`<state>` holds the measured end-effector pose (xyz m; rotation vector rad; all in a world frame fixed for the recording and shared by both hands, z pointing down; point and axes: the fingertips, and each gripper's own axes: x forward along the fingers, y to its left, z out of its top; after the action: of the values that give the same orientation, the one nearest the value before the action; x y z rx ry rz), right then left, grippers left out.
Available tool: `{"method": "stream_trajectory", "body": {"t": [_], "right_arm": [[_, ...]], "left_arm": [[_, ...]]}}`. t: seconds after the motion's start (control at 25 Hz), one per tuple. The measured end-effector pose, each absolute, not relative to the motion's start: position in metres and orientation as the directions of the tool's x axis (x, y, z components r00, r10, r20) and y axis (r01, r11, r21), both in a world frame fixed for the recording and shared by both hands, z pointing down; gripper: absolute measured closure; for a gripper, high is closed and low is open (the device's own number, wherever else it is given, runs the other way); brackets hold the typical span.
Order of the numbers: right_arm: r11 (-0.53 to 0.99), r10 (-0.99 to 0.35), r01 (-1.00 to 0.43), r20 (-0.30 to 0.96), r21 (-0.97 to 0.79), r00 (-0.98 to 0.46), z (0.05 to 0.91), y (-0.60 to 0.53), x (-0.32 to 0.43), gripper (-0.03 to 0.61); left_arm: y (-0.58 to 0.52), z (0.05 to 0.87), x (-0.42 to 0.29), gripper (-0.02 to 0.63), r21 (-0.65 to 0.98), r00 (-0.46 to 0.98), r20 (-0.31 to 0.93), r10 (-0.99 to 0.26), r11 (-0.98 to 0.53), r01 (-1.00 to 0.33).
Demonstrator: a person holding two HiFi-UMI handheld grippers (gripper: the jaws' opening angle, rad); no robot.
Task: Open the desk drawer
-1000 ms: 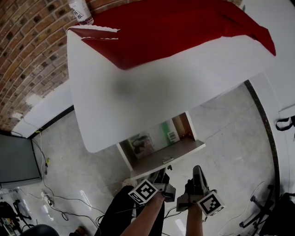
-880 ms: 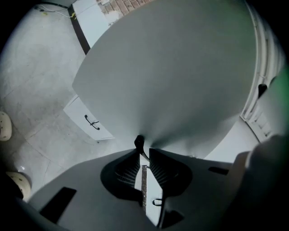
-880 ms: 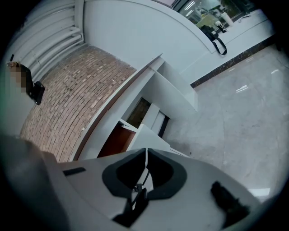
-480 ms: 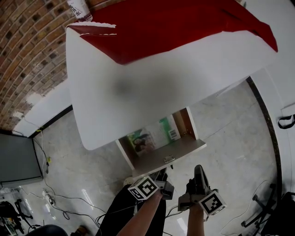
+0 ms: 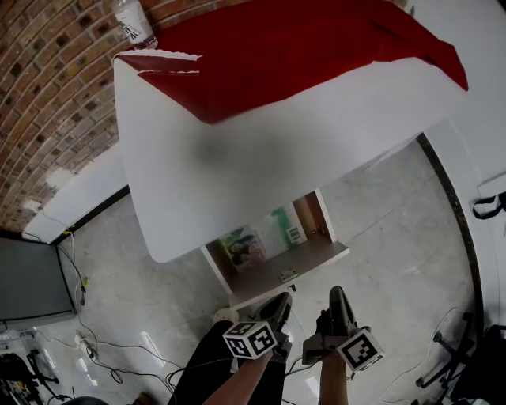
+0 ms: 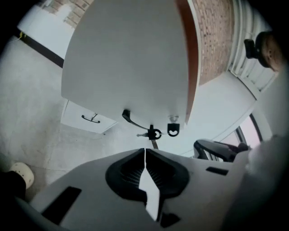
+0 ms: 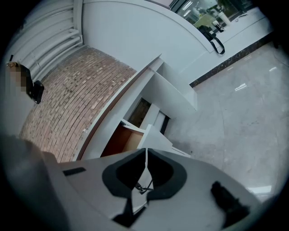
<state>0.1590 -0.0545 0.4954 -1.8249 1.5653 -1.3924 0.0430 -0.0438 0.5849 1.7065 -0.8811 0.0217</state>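
The desk drawer point(image 5: 273, 247) stands pulled out from under the white desk point(image 5: 261, 158), with packets showing inside. Its white front point(image 5: 304, 265) carries a small handle point(image 5: 288, 275). Both grippers hang just short of that front, touching nothing. My left gripper point(image 5: 278, 303) is closing, its tips almost together with nothing between them point(image 6: 145, 150). My right gripper point(image 5: 338, 294) is shut and empty point(image 7: 146, 150). In the left gripper view the drawer front point(image 6: 88, 121) lies off to the left. The right gripper view shows the drawer's brown inside point(image 7: 123, 140).
A red cloth point(image 5: 300, 47) covers the desk's far part, and a bottle point(image 5: 134, 22) stands at its far left corner. A brick wall point(image 5: 47, 87) runs behind. Cables point(image 5: 99, 348) lie on the floor at left, a chair base point(image 5: 447, 356) at right. My legs point(image 5: 209, 360) are below.
My left gripper has rolled and slid a little toward me and to the left. The right gripper and the drawer have not moved.
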Motion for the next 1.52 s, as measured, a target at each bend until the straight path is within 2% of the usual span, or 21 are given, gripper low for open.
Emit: {"method": "stream_trajectory", "body": {"t": [0.36,0.8,1.0,1.28,1.52], "right_arm": [[-0.342,-0.887,-0.539,0.454,-0.770,-0.087,0.443,-0.052,0.144,0.568],[-0.267,-0.904,-0.545,0.402,-0.795,-0.144,0.357,-0.068,0.095,0.568],[-0.244,-0.905,-0.596,0.401,-0.765,-0.144,0.317,-0.067,0.078,0.568],[-0.239,-0.911,-0.668,0.401,-0.704,-0.097,0.273,-0.057,0.062,0.568],[-0.246,-0.923,-0.738,0.385,-0.628,-0.020,0.243,-0.038,0.047,0.568]], "left_arm": [[-0.020,0.480,0.045,0.604,0.787,0.836,0.348,-0.426,-0.352,-0.507],[-0.056,0.369,0.018,0.604,0.738,0.847,0.295,-0.442,-0.458,-0.496],[-0.062,0.323,0.009,0.604,0.665,0.850,0.323,-0.415,-0.540,-0.516],[-0.063,0.275,-0.009,0.604,0.623,0.873,0.320,-0.369,-0.612,-0.487],[-0.064,0.241,-0.028,0.604,0.497,0.866,0.335,-0.371,-0.711,-0.497]]}}
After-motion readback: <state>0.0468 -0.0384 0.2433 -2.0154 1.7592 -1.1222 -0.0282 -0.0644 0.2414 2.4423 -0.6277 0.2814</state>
